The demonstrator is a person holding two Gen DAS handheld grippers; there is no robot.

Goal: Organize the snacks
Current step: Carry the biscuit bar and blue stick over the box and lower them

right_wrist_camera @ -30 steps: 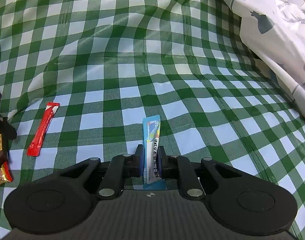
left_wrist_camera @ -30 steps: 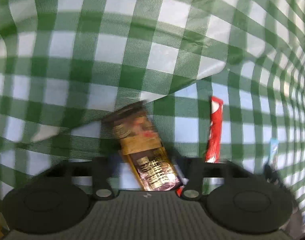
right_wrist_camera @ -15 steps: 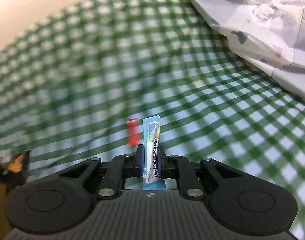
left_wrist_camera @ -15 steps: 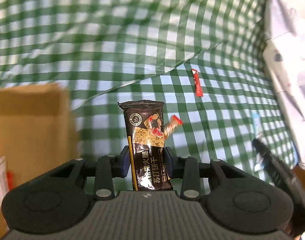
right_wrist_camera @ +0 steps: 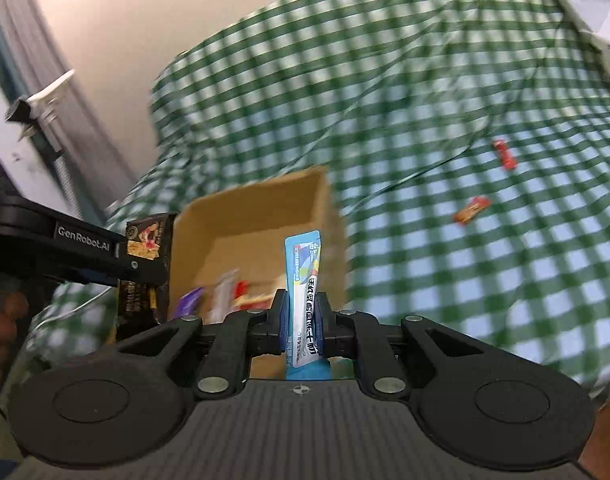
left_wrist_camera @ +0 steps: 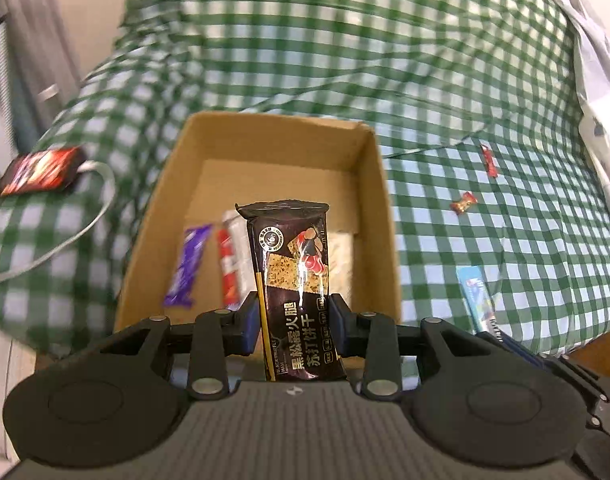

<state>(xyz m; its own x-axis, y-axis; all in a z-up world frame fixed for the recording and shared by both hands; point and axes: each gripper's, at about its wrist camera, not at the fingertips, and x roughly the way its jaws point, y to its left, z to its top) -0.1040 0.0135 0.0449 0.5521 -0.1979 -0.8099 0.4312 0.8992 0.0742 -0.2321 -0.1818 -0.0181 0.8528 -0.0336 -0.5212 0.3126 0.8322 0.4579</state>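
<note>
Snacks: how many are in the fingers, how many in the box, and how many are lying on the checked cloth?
Held in fingers: 2, the black cracker pack and the blue stick sachet.
In the cardboard box: at least 3 (blurred): purple, red-and-white, pale.
On the checked cloth: 2 red sweets.
Total: 7.

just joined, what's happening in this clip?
A person is sorting snacks with two handheld grippers. The left gripper is clamped on a dark cracker packet, held above an open cardboard box that already holds a few wrapped snacks. The right gripper grips a blue stick sachet, also pointed toward the box. Two small red snacks lie on the green checked cloth.
</note>
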